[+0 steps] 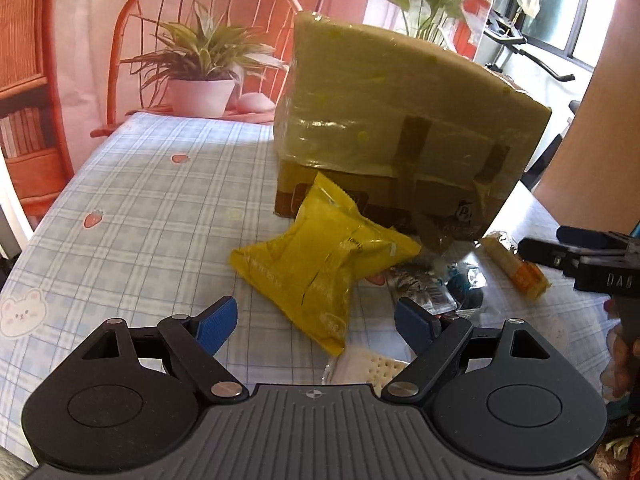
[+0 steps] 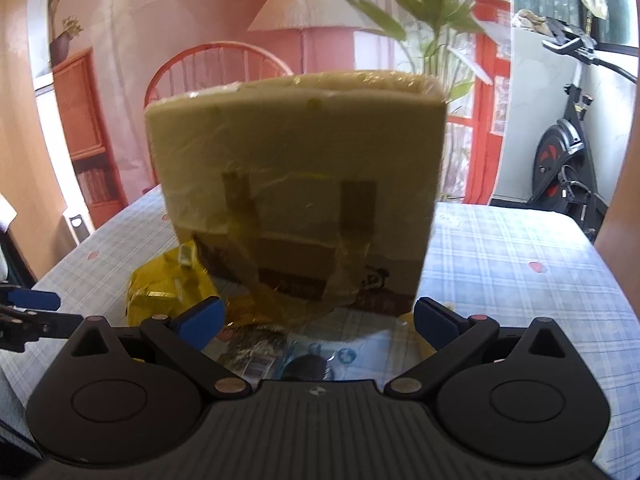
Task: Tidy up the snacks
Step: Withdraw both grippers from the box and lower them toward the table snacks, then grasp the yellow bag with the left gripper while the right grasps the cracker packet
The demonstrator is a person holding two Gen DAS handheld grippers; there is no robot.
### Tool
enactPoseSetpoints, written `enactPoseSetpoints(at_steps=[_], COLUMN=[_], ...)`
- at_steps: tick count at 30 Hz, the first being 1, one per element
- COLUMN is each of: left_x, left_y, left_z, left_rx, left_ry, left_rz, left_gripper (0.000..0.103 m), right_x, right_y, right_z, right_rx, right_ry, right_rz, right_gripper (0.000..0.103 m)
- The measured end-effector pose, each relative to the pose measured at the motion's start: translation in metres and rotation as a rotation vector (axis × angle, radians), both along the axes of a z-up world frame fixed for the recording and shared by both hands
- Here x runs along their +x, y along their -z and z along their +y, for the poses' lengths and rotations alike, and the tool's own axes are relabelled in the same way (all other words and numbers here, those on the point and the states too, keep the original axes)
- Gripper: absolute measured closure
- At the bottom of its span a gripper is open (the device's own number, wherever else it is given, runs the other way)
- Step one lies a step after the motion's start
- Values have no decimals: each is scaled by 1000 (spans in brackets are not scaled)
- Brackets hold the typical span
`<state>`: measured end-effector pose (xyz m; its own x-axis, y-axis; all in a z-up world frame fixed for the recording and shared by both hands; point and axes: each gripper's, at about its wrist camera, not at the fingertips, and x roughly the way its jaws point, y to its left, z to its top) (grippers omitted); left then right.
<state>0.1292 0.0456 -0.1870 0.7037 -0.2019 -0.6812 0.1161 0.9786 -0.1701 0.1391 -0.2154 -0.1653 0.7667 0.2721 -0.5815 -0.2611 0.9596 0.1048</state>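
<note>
Snacks lie scattered on the checked tablecloth (image 1: 132, 184) at the foot of a tape-wrapped cardboard box (image 1: 396, 120), and none of them is in your grip. The yellow packet (image 1: 320, 264) leans against the box's lower front corner. To its right sits a cluster of small clear and dark wrappers (image 1: 444, 288), then an orange and cream bar (image 1: 516, 268) further right. A cracker pack (image 1: 372, 364) shows just below the yellow packet, close to your left tool.

Your left gripper (image 1: 316, 322) hangs with its jaws wide apart and nothing pressed between them; the lower tip of the yellow packet falls between the blue pads (image 1: 218, 326) in the left wrist view, but neither pad touches it. Your right gripper (image 2: 318, 318) also stands spread wide and empty, aimed at the box front with the small wrappers (image 2: 280, 356) just under it.

You look to be at the approach step, with sorting not yet begun and every item still loose. Whether the box is meant as the container I cannot tell; its top is not visible from here.

For the left side, the next move probably calls for lowering over the yellow packet and closing across its narrow waist, since the puffed ends may slip. For the right, pick one wrapper out of the heap, because they overlap and a broad grab could drag several.
</note>
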Motion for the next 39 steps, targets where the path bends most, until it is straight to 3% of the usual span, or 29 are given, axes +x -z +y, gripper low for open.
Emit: enactPoseSetpoints(at_steps=[8, 16, 20, 39], left_x=[-5, -5, -5, -5], left_y=[3, 10, 11, 19], left_z=[2, 14, 20, 36], left_rx=[3, -24, -33, -76], left_ry=[-4, -47, -64, -95], left_rz=[-13, 11, 13, 28], left_gripper=[16, 16, 17, 17], right_x=[-12, -22, -21, -24], right_y=[31, 50, 61, 83], right_z=[28, 67, 81, 122], right_rx=[19, -35, -40, -76], right_ry=[-93, -231, -274, -408], right_rz=[68, 91, 117, 182], right_gripper=[8, 15, 25, 31])
